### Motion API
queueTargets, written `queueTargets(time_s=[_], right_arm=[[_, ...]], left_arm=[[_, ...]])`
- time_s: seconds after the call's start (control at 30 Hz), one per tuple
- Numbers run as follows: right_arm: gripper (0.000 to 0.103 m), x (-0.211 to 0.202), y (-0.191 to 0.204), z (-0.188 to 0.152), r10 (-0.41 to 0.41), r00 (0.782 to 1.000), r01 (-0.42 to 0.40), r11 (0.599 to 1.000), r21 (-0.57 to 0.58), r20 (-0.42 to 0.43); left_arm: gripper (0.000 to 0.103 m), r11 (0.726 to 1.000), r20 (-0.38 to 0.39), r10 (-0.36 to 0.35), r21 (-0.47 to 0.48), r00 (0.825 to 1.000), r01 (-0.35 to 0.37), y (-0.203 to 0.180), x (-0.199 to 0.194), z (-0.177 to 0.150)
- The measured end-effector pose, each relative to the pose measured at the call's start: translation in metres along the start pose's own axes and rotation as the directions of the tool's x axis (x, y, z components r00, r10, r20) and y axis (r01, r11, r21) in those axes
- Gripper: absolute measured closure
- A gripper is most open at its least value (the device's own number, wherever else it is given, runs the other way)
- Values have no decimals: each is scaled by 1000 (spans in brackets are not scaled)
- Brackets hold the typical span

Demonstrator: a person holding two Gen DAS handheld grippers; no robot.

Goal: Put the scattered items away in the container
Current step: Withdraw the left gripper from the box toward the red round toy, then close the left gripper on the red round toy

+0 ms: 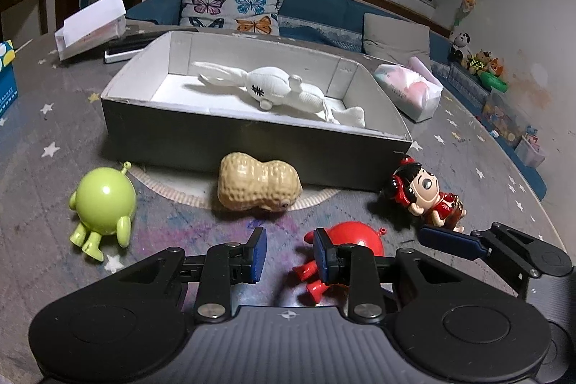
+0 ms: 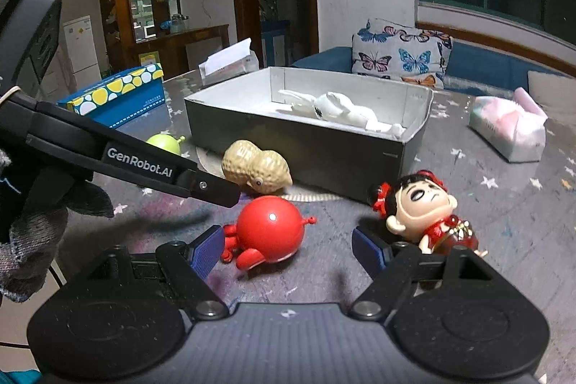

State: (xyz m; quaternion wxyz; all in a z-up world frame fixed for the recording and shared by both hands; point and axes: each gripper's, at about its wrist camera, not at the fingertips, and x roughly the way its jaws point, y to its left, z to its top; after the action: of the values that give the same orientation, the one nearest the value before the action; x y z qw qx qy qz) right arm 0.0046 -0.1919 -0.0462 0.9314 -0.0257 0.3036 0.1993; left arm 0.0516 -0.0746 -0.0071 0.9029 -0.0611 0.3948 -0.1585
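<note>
Left claw (image 1: 289,253) open; peanut toy (image 1: 258,182) ahead.

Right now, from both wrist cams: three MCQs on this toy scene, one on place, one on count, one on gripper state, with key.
1. Where is the white plush toy?
A. inside the grey box
B. on the tablecloth
C. on the sofa

2. How many toys lie outside the box, in front of it?
A. two
B. four
C. six

3. What state is the right gripper in?
A. shut on the doll
B. shut on nothing
C. open

Key: 1 A, it lies within the box walls. 2 B, green alien figure, peanut toy, red round figure, doll. 3 C, jaws spread, nothing between them.
</note>
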Motion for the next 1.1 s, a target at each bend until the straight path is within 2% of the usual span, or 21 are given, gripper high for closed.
queueTargets(time_s=[0.67,1.1], right_arm=[[27,13,-2,-4,21,999,-20,999,44,-26],[45,19,-1,-4,50,998,-48,997,65,-31]], left_arm=[[72,999,-33,-30,-32,999,29,3,6,-2],[72,999,-50,-39,-33,998,37,3,10,-2]])
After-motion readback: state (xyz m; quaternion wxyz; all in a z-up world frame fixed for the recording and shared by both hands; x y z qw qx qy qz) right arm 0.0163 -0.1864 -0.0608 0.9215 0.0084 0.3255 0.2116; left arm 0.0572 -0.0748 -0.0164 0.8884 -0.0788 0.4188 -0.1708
